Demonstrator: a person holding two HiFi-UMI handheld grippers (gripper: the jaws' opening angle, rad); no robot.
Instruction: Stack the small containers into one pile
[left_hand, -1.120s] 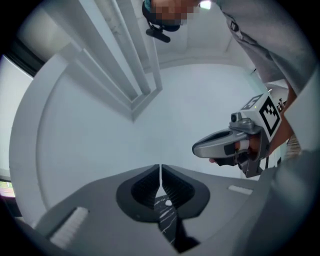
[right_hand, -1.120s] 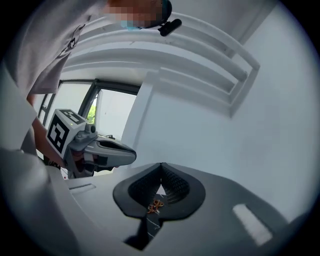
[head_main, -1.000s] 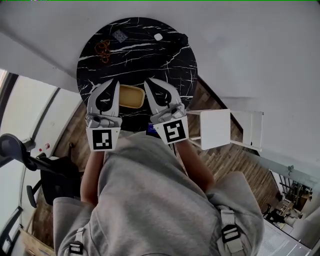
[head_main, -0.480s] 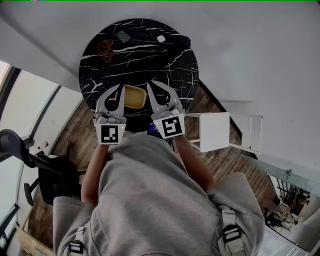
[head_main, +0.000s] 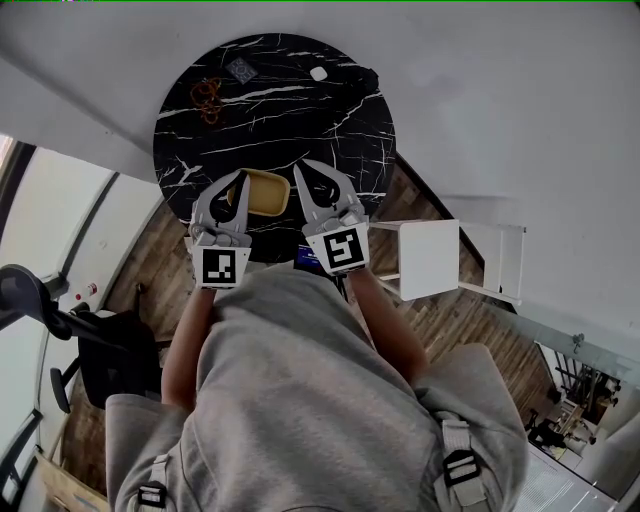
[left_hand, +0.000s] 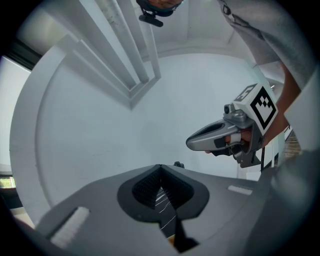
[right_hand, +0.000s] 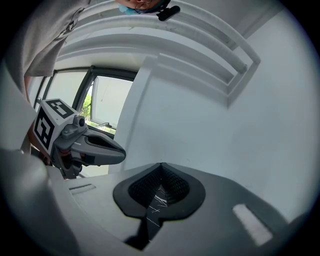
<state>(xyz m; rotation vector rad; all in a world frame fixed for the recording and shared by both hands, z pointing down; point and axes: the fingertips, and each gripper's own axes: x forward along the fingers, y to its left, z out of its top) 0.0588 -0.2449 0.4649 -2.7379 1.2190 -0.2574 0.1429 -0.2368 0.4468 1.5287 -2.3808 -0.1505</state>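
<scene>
A shallow yellow container (head_main: 264, 193) sits on the round black marble table (head_main: 300, 115) near its front edge. In the head view it lies between my two grippers, its left end hidden behind the left one. My left gripper (head_main: 240, 177) is shut and empty, its tip over the container's left side. My right gripper (head_main: 300, 170) is shut and empty just right of the container. In the left gripper view the closed jaws (left_hand: 160, 168) point at a pale wall, with the right gripper (left_hand: 191, 143) to their right. In the right gripper view the jaws (right_hand: 161, 165) are closed too.
Orange rings (head_main: 207, 98), a small grey square object (head_main: 240, 70), a small white piece (head_main: 318, 73) and a dark object (head_main: 366, 78) lie at the table's far side. A white stool (head_main: 430, 258) stands right of the table, an office chair (head_main: 60, 320) to the left.
Both grippers have drawn back a little toward the body, and the left one has shifted right toward the yellow container. The container has not moved.
</scene>
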